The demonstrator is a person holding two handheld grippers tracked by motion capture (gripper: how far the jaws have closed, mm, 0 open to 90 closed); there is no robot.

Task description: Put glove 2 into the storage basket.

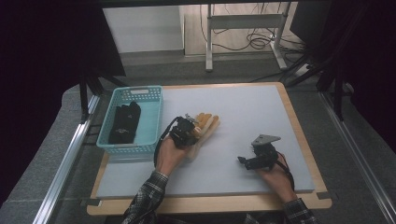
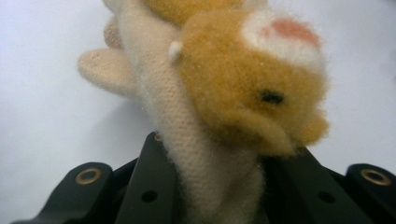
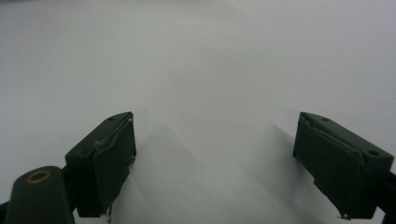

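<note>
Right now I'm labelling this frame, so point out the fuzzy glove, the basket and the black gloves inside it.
fuzzy glove (image 2: 243,88): left gripper view, its orange furry patch.
basket (image 1: 156,122): high view, its right wall.
black gloves (image 1: 124,122): high view, the middle of the pile.

The left gripper (image 1: 192,127) is held at mid-table, pointed toward one o'clock, its jaws clamped tight. At four o'clock from it, the right gripper (image 1: 243,161) is held low over the table, pointed toward nine o'clock, jaws spread wide.
</note>
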